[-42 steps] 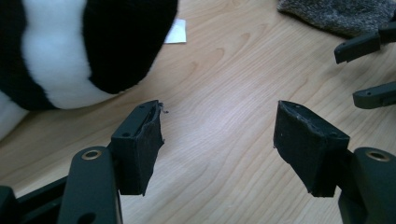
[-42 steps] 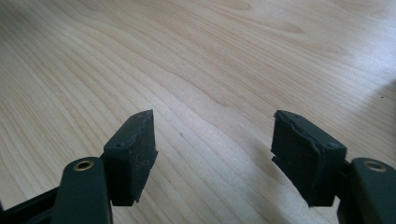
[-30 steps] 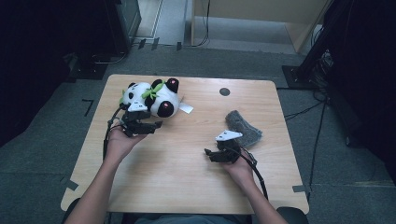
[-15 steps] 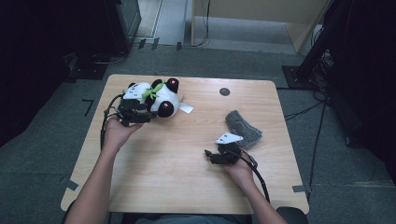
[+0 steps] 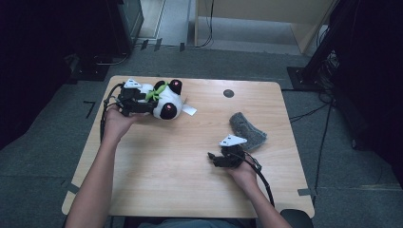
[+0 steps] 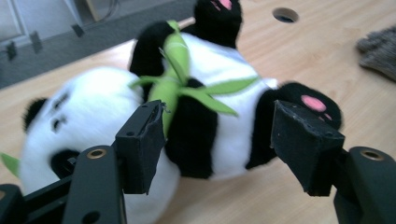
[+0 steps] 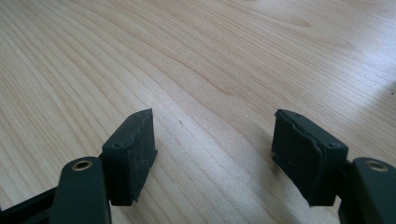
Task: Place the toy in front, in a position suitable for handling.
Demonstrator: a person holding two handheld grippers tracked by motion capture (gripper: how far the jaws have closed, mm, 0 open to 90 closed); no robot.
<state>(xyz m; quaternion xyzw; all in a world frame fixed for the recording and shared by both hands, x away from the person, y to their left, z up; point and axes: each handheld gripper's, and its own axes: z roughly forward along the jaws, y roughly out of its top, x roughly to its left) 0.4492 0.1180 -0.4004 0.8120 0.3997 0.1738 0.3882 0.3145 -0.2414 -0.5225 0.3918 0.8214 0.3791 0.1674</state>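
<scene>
Left gripper view has the plush panda [image 6: 201, 116] lying on its back just ahead, a green bamboo sprig [image 6: 175, 60] across its chest. Its head is toward the lower left and its pink-soled feet toward the top and right. The left tool [image 6: 219, 126] is spread. Its jaws have just been opening a little further, and the panda's belly sits in the gap between them, with neither pad seeming to press on the plush.

From the high view, the toy lies at the far left part of the worktop [image 5: 190, 180]. Its long axis runs roughly left to right, with the left tool at its head end. That axis looks nearly in line with the way the jaws close, so a squeeze now would probably catch the torso lengthwise. Turning the wrist to cross the waist would likely give a firmer hold.

The left hand is plainly the nearer one. The right tool [image 5: 223, 157] rests low over bare wood well apart from the panda. Its jaws are also spread and have just been opening slightly, with nothing between them. A grey cloth [image 5: 247, 132] lies just beyond it.
</scene>
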